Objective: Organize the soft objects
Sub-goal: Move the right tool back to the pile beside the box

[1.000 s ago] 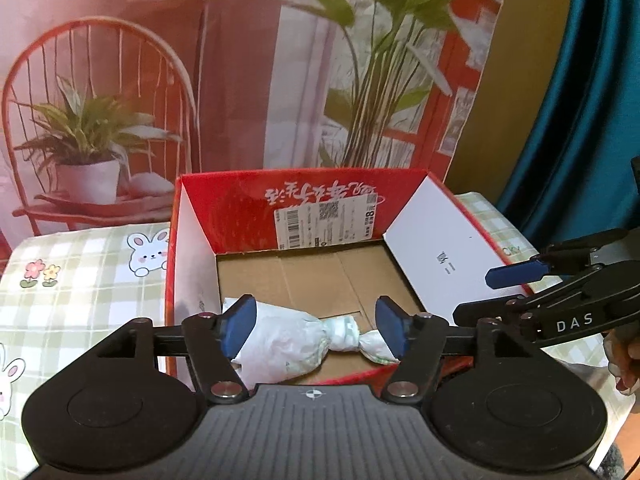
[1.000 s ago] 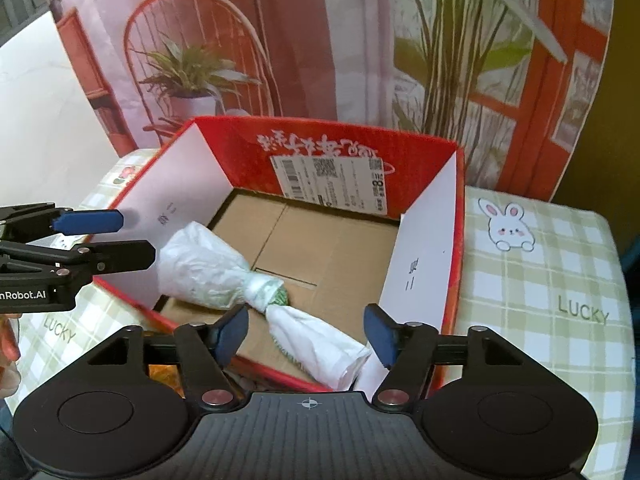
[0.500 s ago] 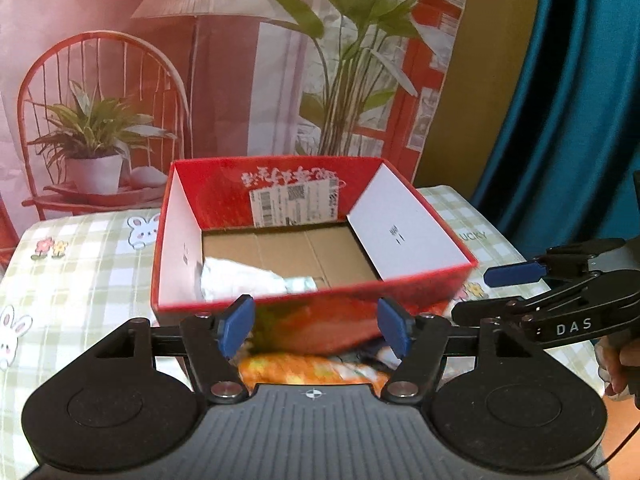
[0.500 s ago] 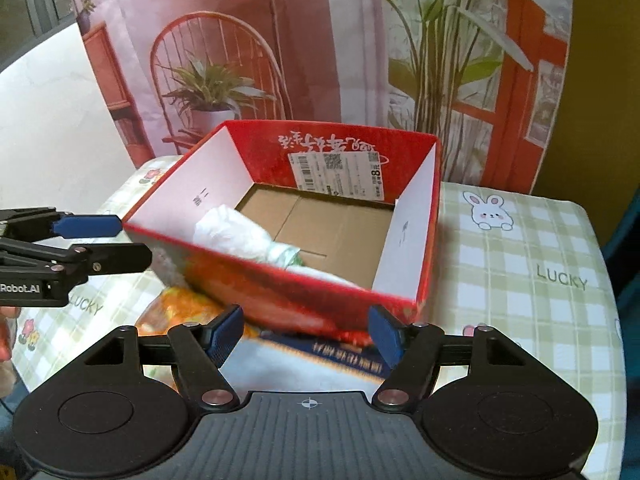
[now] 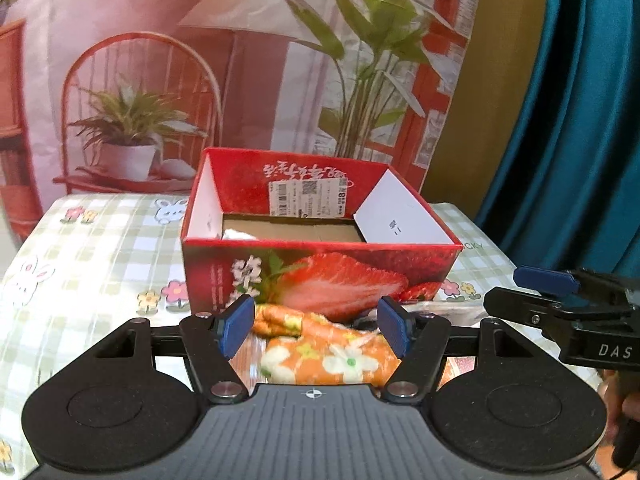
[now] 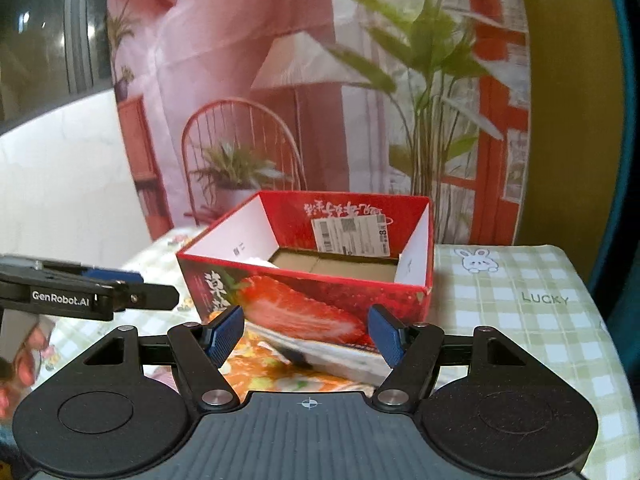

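- Looking along the left tool [image 5: 316,330] in its own view, you see both blue pads spread apart with nothing pinched. The orange flowered cloth [image 5: 328,350] lies crumpled on the surface [image 5: 100,256] below and between them, just in front of the red strawberry box [image 5: 320,276].
- Line the tool up so one pad passes each side of a thick fold, then lower until the pads sit around that fold before you squeeze. A thin edge would likely slip out on the lift, so take a bunched part.
- A pale bundle [image 5: 238,234] peeks above the near wall at the box's left inner corner. Aim your drop for the bare cardboard floor to its right.
- The right tool [image 5: 560,292] shows at the right edge of this view, held off to the side. Whether it is spread you cannot tell from here.
- Turning to the right wrist view, the right tool [image 6: 306,334] stands spread too, pinching nothing. Below it lie the orange cloth [image 6: 256,378] and a white and grey soft item [image 6: 340,362], partly blurred, touching the foot of the box [image 6: 304,296].
- The left tool [image 6: 132,292] hangs well left of the box here.
- Keep the two tools apart as you descend, and lift high enough that the trailing cloth clears the near wall, since a snag could drag the light box.
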A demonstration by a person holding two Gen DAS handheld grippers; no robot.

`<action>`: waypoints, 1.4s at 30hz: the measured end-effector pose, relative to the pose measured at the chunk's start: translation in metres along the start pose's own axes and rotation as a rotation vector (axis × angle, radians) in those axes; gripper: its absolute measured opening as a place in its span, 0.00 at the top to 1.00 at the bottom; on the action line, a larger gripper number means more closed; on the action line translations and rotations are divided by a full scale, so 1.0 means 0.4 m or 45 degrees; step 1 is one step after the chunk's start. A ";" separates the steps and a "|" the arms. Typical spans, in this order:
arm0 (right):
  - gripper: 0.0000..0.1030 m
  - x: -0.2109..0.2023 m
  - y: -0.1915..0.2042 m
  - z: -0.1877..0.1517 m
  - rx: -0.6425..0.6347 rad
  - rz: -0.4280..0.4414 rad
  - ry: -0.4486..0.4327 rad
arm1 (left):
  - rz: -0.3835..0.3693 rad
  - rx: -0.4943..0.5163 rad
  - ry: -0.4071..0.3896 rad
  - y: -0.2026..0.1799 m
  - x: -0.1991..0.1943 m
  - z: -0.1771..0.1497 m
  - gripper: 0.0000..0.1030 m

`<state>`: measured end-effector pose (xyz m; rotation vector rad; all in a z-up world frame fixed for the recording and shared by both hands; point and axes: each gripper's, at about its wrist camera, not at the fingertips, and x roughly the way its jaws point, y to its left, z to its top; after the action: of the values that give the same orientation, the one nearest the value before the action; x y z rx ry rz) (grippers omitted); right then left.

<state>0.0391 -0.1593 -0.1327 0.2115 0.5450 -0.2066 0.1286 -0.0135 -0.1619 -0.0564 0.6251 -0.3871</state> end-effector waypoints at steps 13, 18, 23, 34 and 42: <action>0.13 -0.028 0.023 -0.133 0.046 -0.053 -0.078 | 0.026 -0.047 0.002 0.017 0.011 -0.087 0.32; 0.00 -0.002 0.017 -0.158 0.067 -0.082 -0.076 | 0.069 -0.035 -0.028 0.026 0.016 -0.105 0.23; 0.00 0.018 0.021 -0.173 0.059 -0.107 -0.090 | 0.118 -0.023 -0.073 0.027 0.012 -0.108 0.06; 0.00 0.036 -0.004 -0.191 0.160 -0.056 -0.144 | 0.091 -0.020 -0.026 0.036 0.033 -0.122 0.00; 0.00 0.059 -0.009 -0.202 0.168 -0.053 -0.076 | 0.055 -0.044 0.018 0.050 0.050 -0.120 0.01</action>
<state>0.0183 -0.1456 -0.2133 0.3215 0.4769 -0.2886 0.1224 0.0005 -0.2153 -0.0728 0.6459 -0.3352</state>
